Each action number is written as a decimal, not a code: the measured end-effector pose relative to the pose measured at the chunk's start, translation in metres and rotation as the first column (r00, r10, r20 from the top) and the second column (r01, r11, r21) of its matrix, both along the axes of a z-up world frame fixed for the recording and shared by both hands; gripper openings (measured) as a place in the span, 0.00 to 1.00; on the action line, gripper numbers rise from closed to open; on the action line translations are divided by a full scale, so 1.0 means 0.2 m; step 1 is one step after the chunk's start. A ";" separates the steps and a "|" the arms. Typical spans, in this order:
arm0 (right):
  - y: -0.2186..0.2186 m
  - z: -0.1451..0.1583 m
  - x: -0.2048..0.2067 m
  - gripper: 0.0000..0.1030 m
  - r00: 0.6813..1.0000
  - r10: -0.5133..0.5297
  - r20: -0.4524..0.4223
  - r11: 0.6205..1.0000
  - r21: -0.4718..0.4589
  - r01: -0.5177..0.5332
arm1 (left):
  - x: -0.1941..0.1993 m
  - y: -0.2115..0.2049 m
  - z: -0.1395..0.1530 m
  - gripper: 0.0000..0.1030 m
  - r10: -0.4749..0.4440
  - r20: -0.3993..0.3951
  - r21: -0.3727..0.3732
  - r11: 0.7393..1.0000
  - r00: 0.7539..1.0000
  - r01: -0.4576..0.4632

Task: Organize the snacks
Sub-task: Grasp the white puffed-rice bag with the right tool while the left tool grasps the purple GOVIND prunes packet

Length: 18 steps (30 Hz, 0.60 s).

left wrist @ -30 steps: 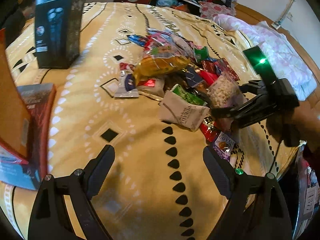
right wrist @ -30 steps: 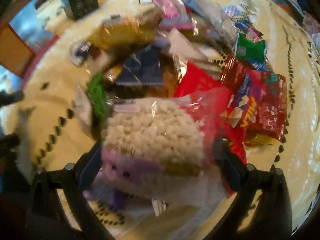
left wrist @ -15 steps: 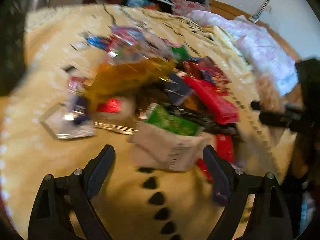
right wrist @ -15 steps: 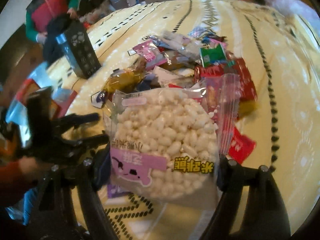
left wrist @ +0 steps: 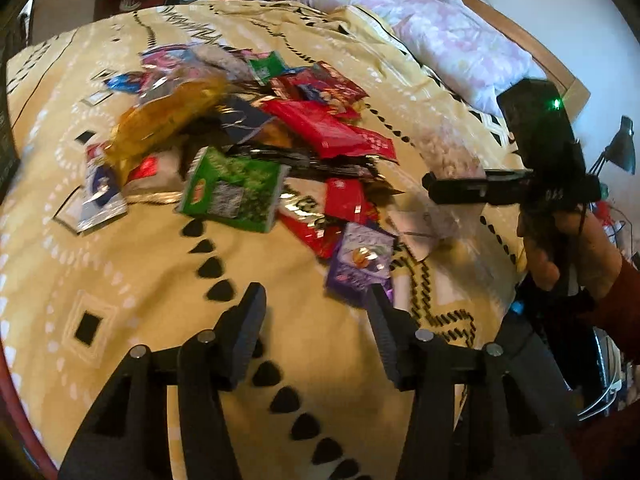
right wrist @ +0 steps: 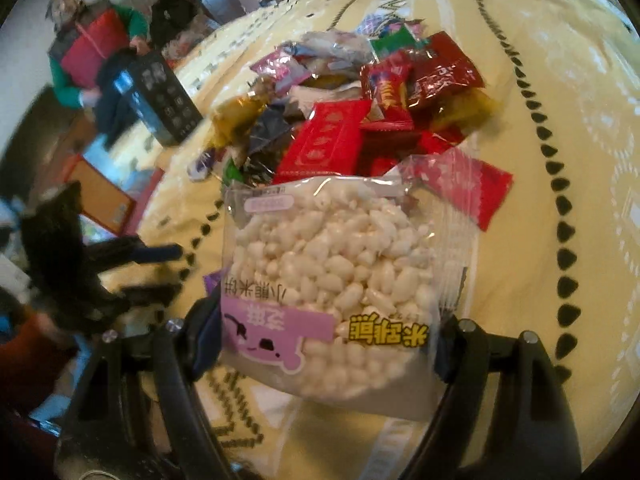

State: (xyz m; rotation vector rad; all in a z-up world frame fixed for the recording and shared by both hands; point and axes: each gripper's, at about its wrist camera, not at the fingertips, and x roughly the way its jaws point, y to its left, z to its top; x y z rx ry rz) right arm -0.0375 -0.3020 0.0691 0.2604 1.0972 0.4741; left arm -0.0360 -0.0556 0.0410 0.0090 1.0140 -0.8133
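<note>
Puffed-rice bag (right wrist: 332, 280) sits clamped in my right gripper (right wrist: 328, 344), sharp in its view only; my left gripper (left wrist: 316, 320), jaws just closing, grasps nothing over bare bedspread (left wrist: 140, 280).

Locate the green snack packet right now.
In the left wrist view the green snack packet lies at the near left edge of the snack pile on the yellow bedspread, below the orange bag and left of the red packets.

Yellow bedspread (left wrist: 132, 264) patterned with black teardrops and white dotted diamonds. Clear rice-cake bag (right wrist: 332, 264): white puffs, purple label, yellow characters. Snack pile (left wrist: 256, 148): green packet (left wrist: 234, 190), red wrappers, purple pouch (left wrist: 360, 264), golden-yellow bag (left wrist: 168, 120).
</note>
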 end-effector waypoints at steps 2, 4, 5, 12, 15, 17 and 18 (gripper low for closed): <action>-0.04 0.04 -0.01 0.78 0.999 -0.034 0.028 0.999 0.005 0.034 | -0.02 -0.04 -0.01 0.54 -0.001 0.003 -0.011 1.000 1.000 0.001; -0.10 0.09 -0.01 0.78 0.995 -0.085 0.059 0.996 -0.001 0.085 | -0.04 -0.09 -0.03 0.62 0.010 0.005 -0.018 1.000 1.000 -0.010; -0.14 0.12 -0.01 0.78 0.990 -0.119 0.073 0.993 0.008 0.118 | -0.06 -0.10 -0.03 0.63 0.012 0.006 -0.021 1.000 1.000 -0.012; -0.23 0.13 -0.05 0.78 0.975 -0.205 0.088 0.978 0.051 0.201 | -0.07 -0.28 -0.10 0.62 0.025 0.070 0.093 0.995 0.997 -0.032; -0.22 0.11 -0.06 0.78 0.977 -0.196 0.083 0.980 0.057 0.192 | -0.10 -0.33 -0.13 0.61 0.001 0.107 0.149 0.989 0.994 -0.017; -0.21 0.11 -0.07 0.78 0.978 -0.192 0.083 0.980 0.067 0.187 | -0.13 -0.34 -0.09 0.61 0.003 0.172 0.160 0.987 0.985 -0.031; -0.22 0.11 -0.08 0.78 0.978 -0.192 0.084 0.980 0.072 0.187 | -0.15 -0.33 -0.06 0.63 0.009 0.215 0.145 0.989 0.977 -0.041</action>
